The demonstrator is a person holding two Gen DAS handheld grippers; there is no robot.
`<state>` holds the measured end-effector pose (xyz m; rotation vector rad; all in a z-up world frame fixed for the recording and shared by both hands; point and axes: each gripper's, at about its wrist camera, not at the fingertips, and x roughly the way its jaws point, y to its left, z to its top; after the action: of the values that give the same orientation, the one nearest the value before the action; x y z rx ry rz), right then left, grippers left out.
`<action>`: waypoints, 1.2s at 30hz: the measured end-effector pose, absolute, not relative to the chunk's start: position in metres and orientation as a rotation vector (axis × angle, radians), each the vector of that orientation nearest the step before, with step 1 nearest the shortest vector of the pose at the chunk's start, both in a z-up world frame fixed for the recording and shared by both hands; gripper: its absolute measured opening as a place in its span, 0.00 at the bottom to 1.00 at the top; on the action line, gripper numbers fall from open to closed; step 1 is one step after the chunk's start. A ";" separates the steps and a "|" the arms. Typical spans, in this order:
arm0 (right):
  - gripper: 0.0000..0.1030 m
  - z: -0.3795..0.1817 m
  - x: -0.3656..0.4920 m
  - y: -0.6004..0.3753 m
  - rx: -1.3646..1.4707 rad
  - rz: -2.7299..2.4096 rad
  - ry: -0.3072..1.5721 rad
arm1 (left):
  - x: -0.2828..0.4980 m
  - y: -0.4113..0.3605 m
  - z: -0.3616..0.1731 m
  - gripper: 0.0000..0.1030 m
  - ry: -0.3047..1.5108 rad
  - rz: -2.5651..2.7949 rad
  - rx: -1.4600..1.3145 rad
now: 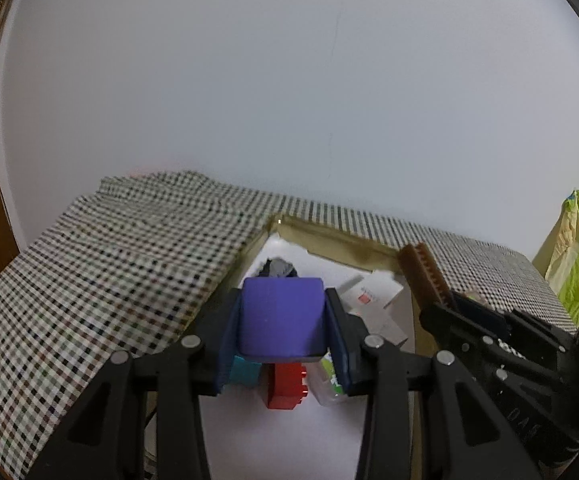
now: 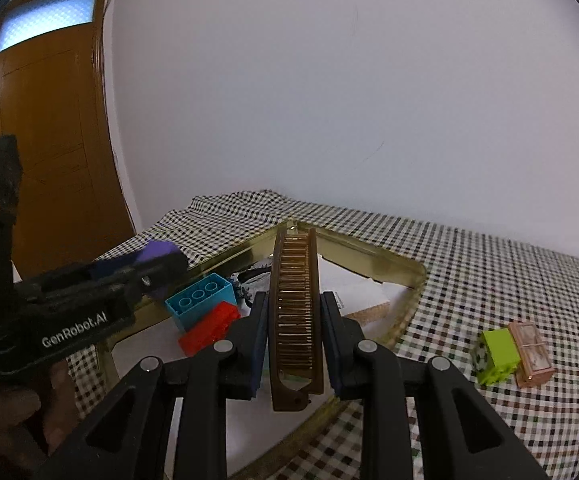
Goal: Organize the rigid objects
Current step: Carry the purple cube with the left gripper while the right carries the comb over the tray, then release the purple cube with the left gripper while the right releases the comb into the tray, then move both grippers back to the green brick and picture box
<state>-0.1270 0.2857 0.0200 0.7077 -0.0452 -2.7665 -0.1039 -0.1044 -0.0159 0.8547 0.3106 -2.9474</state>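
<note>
**A:** Both loaded over the gold tray [image 2: 369, 246]. Left claw [image 1: 283, 322] clamps the purple block [image 1: 281, 316], right claw [image 2: 294, 330] pinches the brown comb [image 2: 295, 308].

**B:** I'd drop the block on bare white floor, clear of the red brick [image 2: 209, 326] and blue brick [image 2: 201, 298].

**A:** Both claws tilt down, side by side. 2 more pieces sit out on the checked bench [image 2: 489, 264].

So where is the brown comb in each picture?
Left wrist view: the brown comb sits right of centre, sticking up from the right tool over the tray.
Right wrist view: the comb stands dead centre, clamped in that tool.
Shared landmark: the gold tray with the red brick inside.
</note>
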 end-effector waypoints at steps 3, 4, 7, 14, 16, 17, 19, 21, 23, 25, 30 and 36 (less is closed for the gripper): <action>0.27 0.023 -0.133 0.285 0.750 -2.737 -0.066 | -0.114 -0.106 -0.021 0.38 0.292 -2.936 0.913; 0.27 0.024 -0.135 0.284 0.759 -2.737 -0.059 | -0.115 -0.106 -0.021 0.38 0.290 -2.933 0.926; 0.27 0.027 -0.143 0.284 0.800 -2.736 -0.059 | -0.117 -0.106 -0.022 0.38 0.310 -2.935 0.970; 0.27 0.028 -0.143 0.231 0.828 -2.695 -0.052 | -0.117 -0.108 -0.021 0.38 0.262 -2.898 0.975; 0.27 0.029 -0.144 0.226 0.831 -2.684 -0.045 | -0.118 -0.110 -0.023 0.38 0.244 -2.879 0.977; 0.27 0.029 -0.145 0.224 0.835 -2.679 -0.038 | -0.118 -0.111 -0.024 0.38 0.240 -2.868 0.975; 0.27 0.026 -0.149 0.219 0.848 -2.672 -0.024 | -0.117 -0.114 -0.025 0.38 0.237 -2.857 0.972; 0.27 0.023 -0.152 0.216 0.864 -2.655 -0.027 | -0.116 -0.117 -0.026 0.38 0.226 -2.842 0.972; 0.27 0.019 -0.154 0.214 0.878 -2.629 -0.035 | -0.115 -0.119 -0.027 0.47 0.223 -2.838 0.975; 0.46 0.019 -0.153 0.213 0.870 -2.627 -0.040 | -0.111 -0.122 -0.026 0.61 0.230 -2.825 0.962; 0.65 0.024 -0.146 0.223 0.826 -2.622 -0.104 | -0.100 -0.129 -0.021 0.94 0.270 -2.819 0.904; 0.67 0.025 -0.136 0.251 0.806 -2.688 -0.140 | -0.095 -0.114 -0.012 0.94 0.297 -2.866 0.874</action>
<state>-0.1360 0.2507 0.0253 0.8063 -0.1400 -2.6877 -0.0949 -0.1139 -0.0122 0.8745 0.2967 -2.8658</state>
